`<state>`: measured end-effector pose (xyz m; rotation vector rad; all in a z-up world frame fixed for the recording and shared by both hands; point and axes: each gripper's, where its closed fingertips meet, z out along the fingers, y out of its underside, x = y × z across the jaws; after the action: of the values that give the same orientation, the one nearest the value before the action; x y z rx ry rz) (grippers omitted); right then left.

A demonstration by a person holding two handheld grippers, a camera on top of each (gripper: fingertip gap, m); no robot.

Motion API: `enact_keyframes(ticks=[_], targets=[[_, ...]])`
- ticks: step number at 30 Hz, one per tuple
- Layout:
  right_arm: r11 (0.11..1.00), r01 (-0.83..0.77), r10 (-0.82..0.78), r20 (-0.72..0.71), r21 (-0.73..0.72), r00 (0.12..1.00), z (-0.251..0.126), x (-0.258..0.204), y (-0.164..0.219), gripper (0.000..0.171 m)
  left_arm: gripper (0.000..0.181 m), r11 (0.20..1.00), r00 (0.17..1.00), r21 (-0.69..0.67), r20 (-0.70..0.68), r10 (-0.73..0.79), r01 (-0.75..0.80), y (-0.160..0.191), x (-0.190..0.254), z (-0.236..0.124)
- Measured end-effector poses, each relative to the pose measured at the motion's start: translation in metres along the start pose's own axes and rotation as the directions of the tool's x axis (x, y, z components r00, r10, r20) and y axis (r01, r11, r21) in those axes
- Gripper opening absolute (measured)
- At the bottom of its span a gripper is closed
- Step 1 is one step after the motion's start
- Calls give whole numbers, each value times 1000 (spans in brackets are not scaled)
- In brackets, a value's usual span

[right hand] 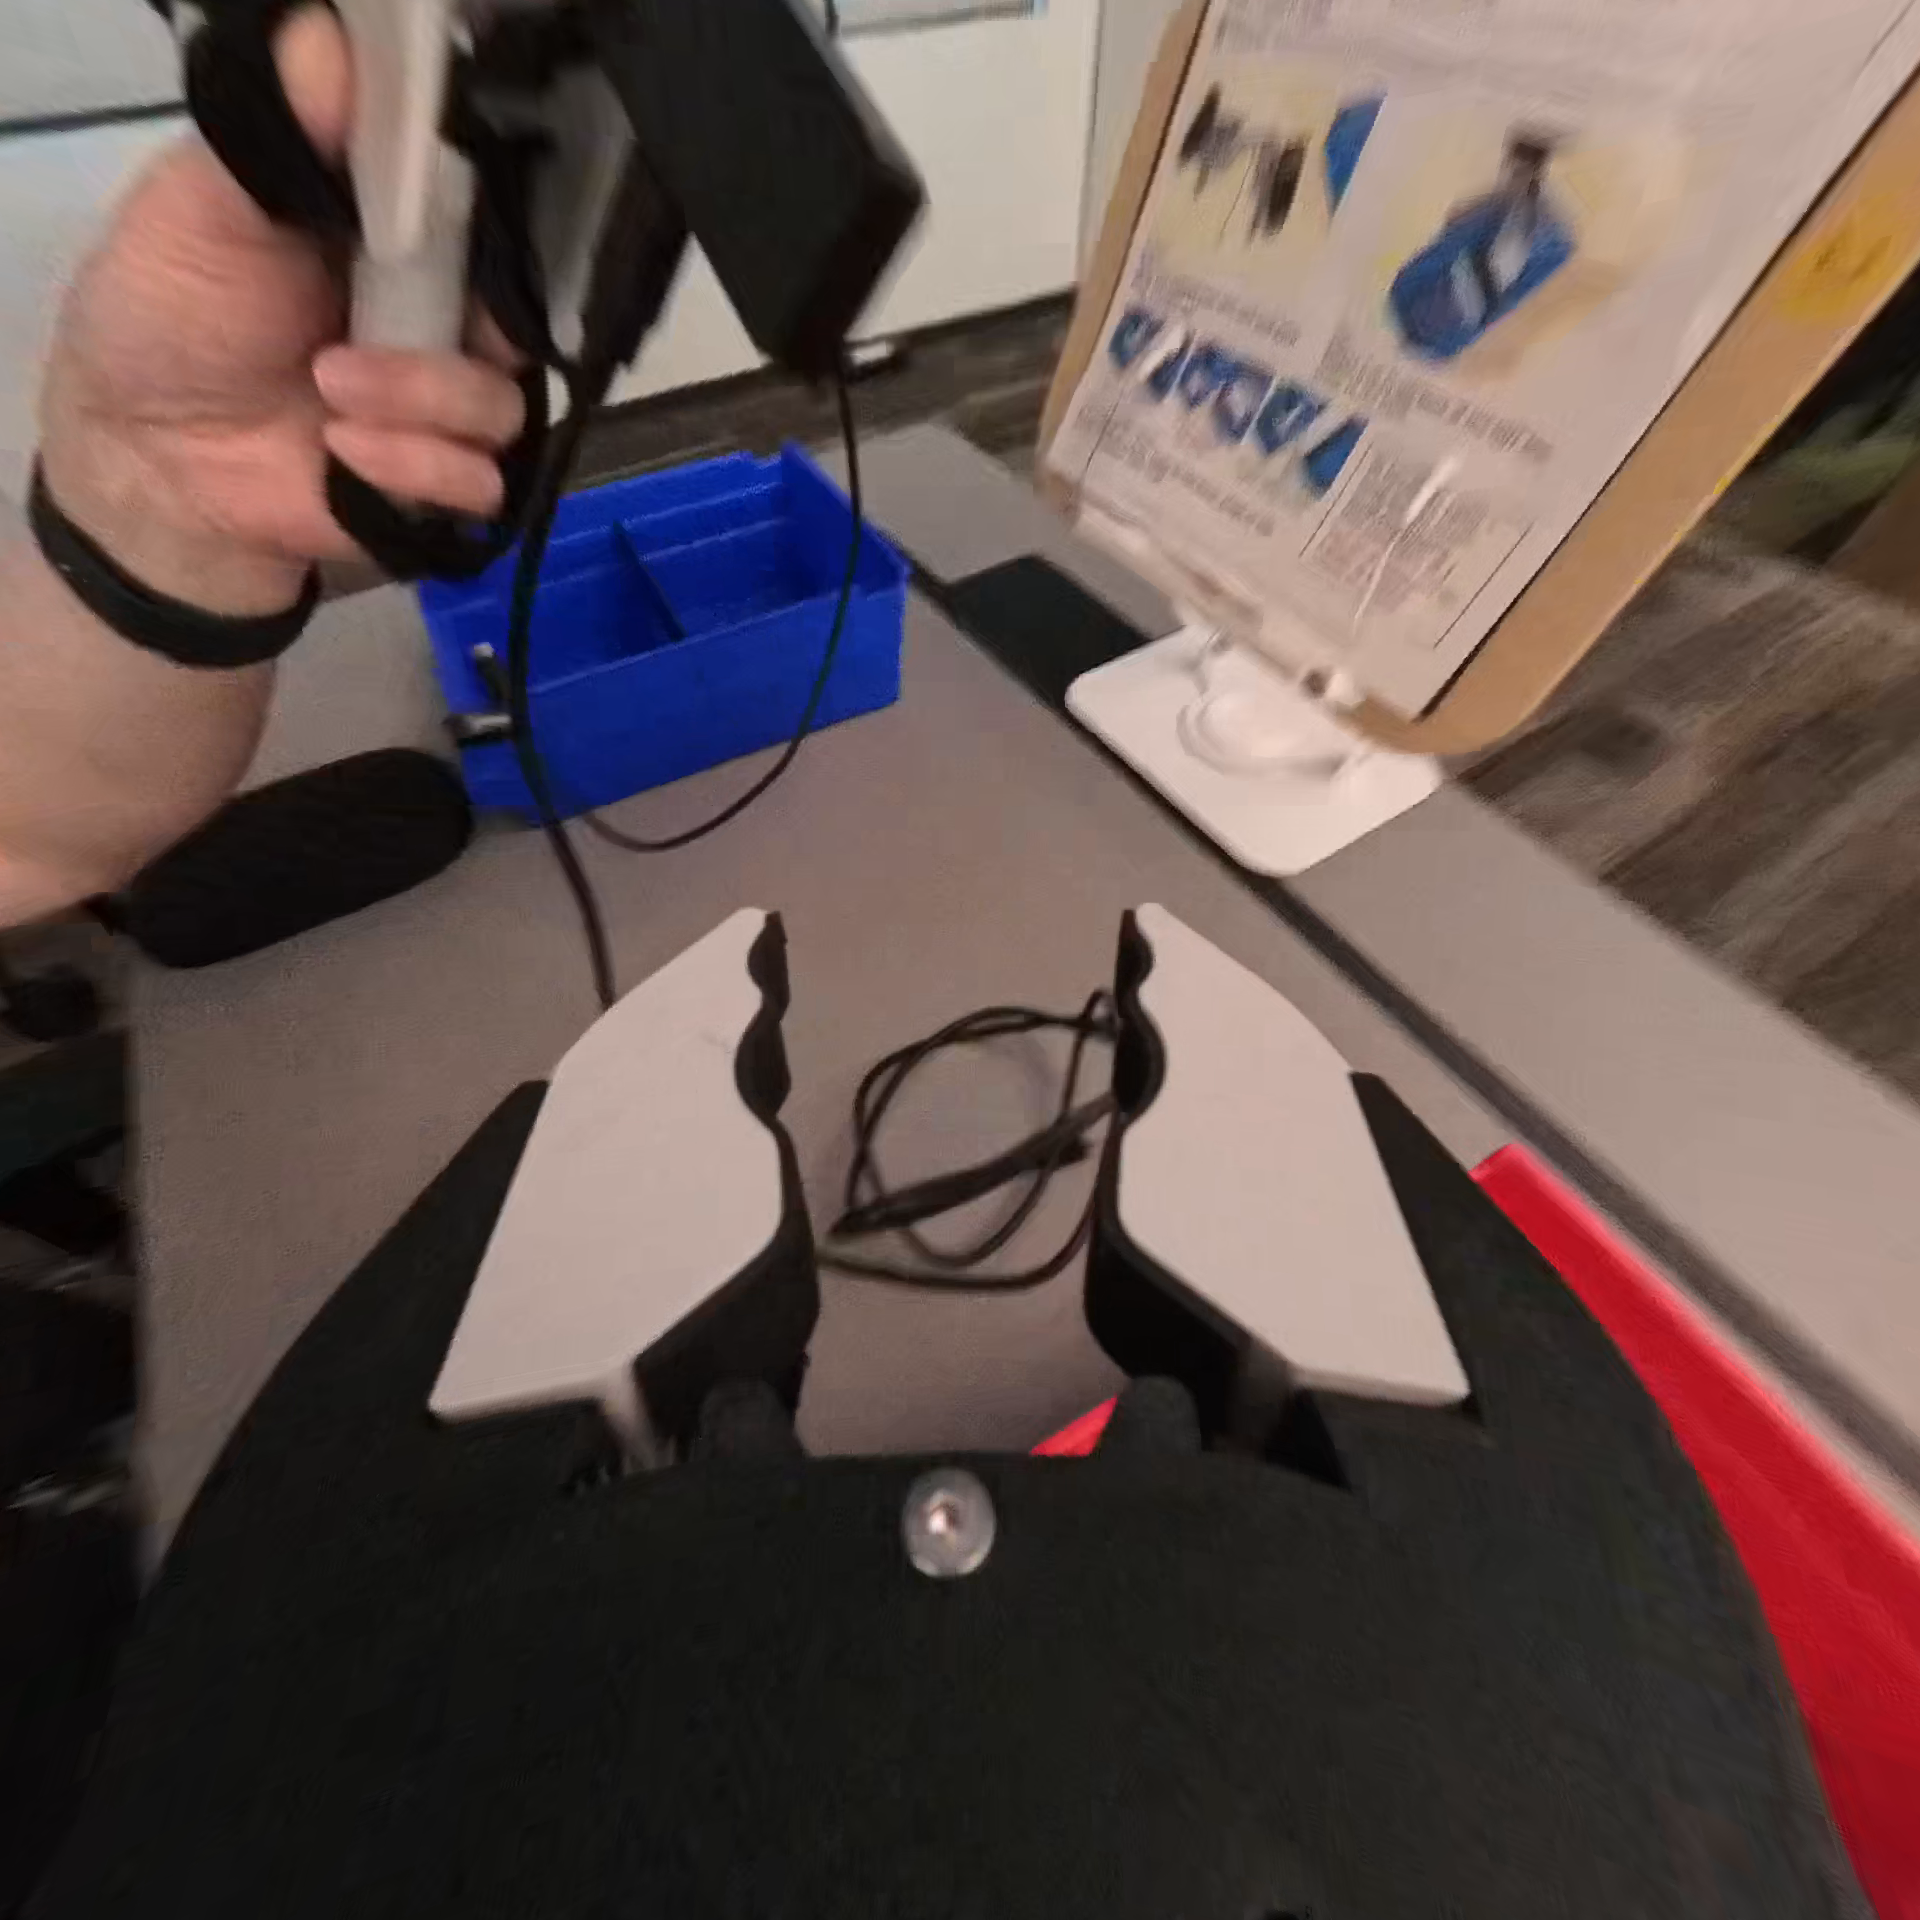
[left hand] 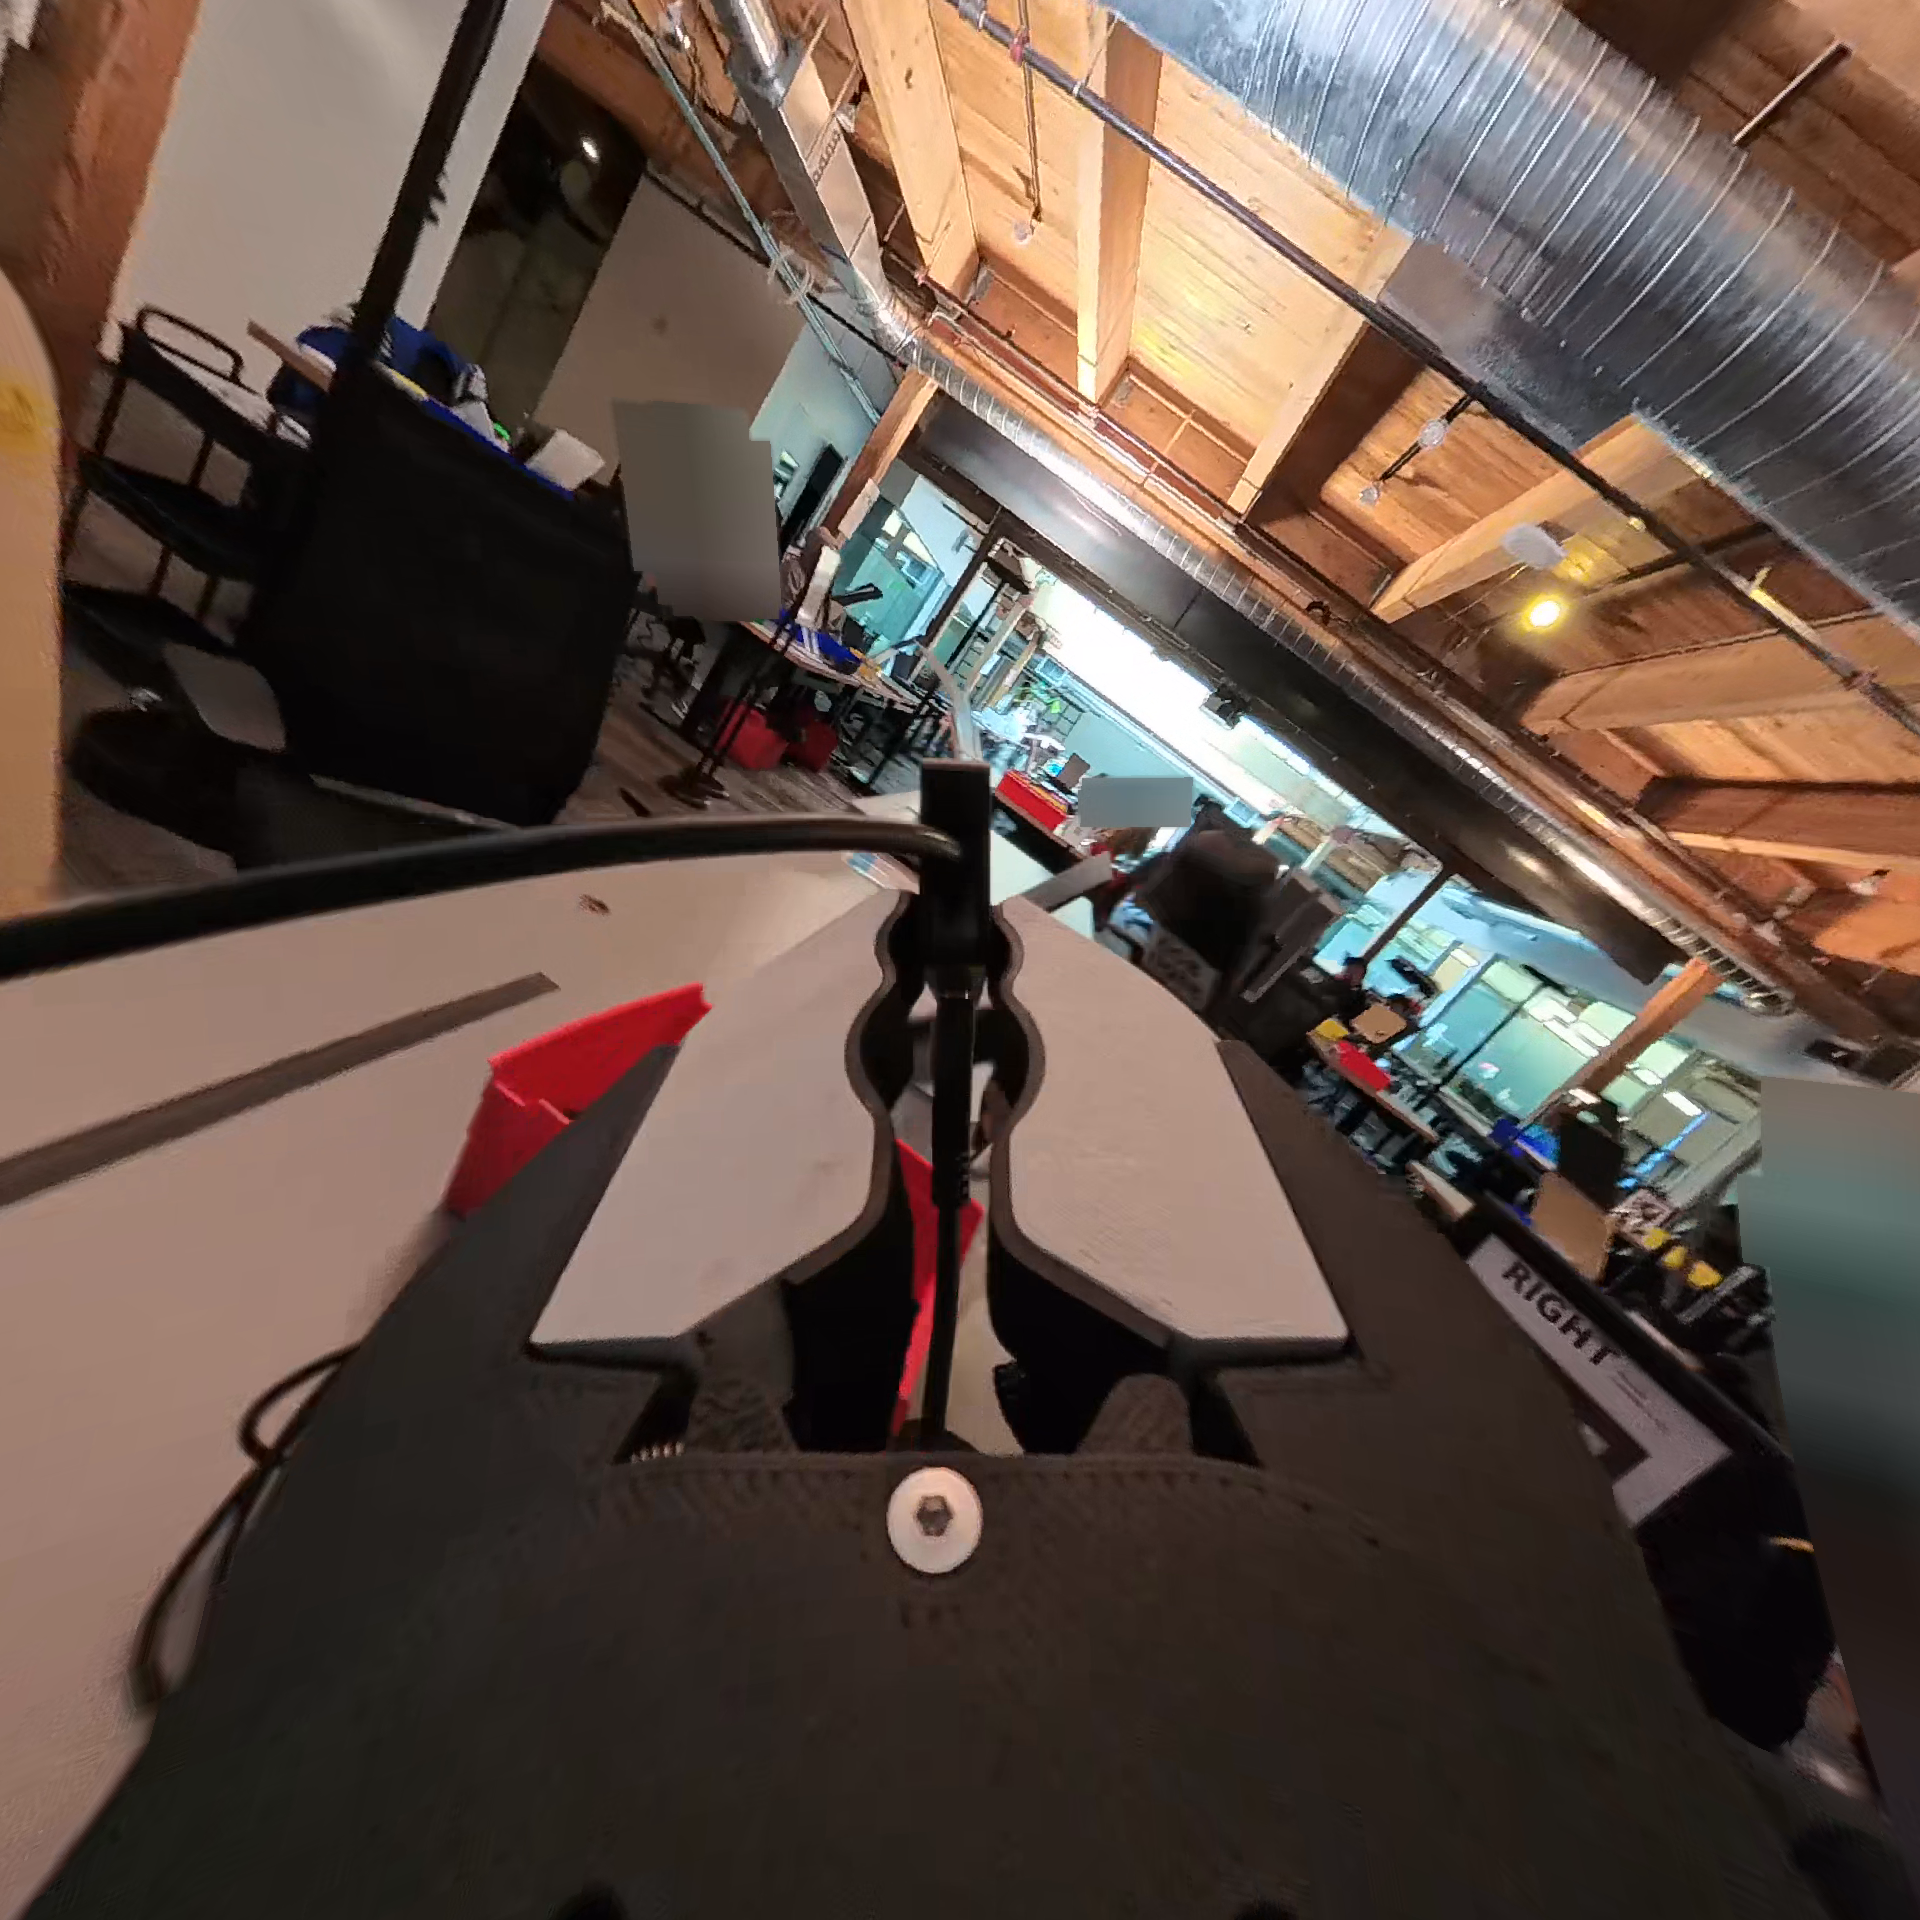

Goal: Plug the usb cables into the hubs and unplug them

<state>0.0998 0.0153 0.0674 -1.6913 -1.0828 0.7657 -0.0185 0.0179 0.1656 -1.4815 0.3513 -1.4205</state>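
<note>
1. Left gripper (left hand: 948, 935): closed on a black cable (left hand: 416, 862), raised above the table (left hand: 260, 1039).
2. Right gripper (right hand: 951, 997): open, empty, above a coiled cable (right hand: 966, 1132) on the table.
3. Progress: no hub identifiable; plugging apparently still pending.

Blue bin (right hand: 665, 634) at 11 o'clock on grey worktop (right hand: 935, 894), divider inside. Cardboard sign (right hand: 1455, 343) on white stand (right hand: 1257, 748) at 1 o'clock. Red tray (right hand: 1714, 1455) at 4 o'clock. Black foam roll (right hand: 301, 852) at 9 o'clock.

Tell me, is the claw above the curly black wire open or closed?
Open. The right gripper has a wide gap between its two fingers, and the coiled black cable on the grey table shows through, untouched.
</note>
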Motion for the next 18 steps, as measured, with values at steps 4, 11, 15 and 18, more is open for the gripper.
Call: enact_keyframes(ticks=[4,11,15,18], targets=[[839,473,-379,-334,270,863,5,1,-53,84,10,997,1000,-69,4,-18,18,33,-11,27],[747,641,-523,-440,177,730,13,2,-47,50,11,982,993,-146,14,120,-117,60,-5,54],[765,628,-538,-397,142,744,8,4,-37,37,11,980,996,-177,-35,82,-87,76,-4,55],[776,624,-550,-384,93,742,8,5,-32,37,11,978,997,-200,-56,55,-66,81,-7,56]])
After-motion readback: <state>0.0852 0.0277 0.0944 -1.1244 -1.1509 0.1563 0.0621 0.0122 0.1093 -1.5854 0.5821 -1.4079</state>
